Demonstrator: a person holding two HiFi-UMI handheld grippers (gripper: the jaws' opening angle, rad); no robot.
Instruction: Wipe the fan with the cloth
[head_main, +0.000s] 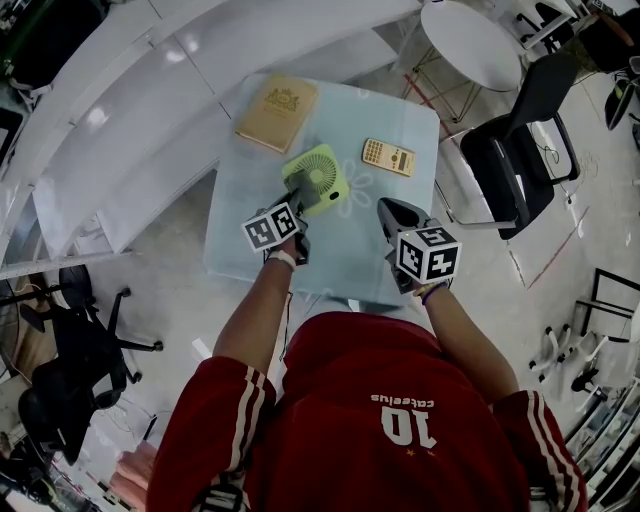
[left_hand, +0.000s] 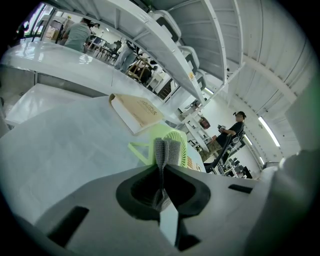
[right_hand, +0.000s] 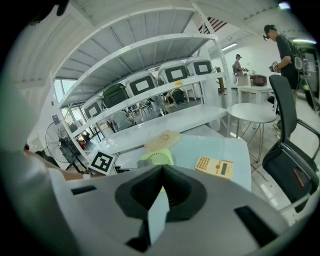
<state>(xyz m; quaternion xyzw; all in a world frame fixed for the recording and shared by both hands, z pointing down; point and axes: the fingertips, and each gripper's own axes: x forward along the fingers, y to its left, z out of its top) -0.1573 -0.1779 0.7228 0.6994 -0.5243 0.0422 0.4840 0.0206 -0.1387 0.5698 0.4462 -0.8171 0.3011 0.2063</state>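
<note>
— Tongs first: what did the left tongs have?
— Their jaws were pinched tight on the grey cloth, with a fold standing up past the tips. They were at the near-left edge of the green fan, which sat on the pale table. Whether the cloth actually met the grille, I couldn't tell.
— What was around the fan?
— A tan book lay beyond it to the left and a calculator just to its right, both apart from it.
— And the right tongs?
— They were closed on nothing, near the fan's right side and not touching it.
— Which step, then?
— It looked like the very start of wiping, with the cloth gripped and at the fan. The next move called for pressing the cloth onto the grille and sweeping across. The right tongs would probably need to steady the fan, which looked light enough to slide.
</note>
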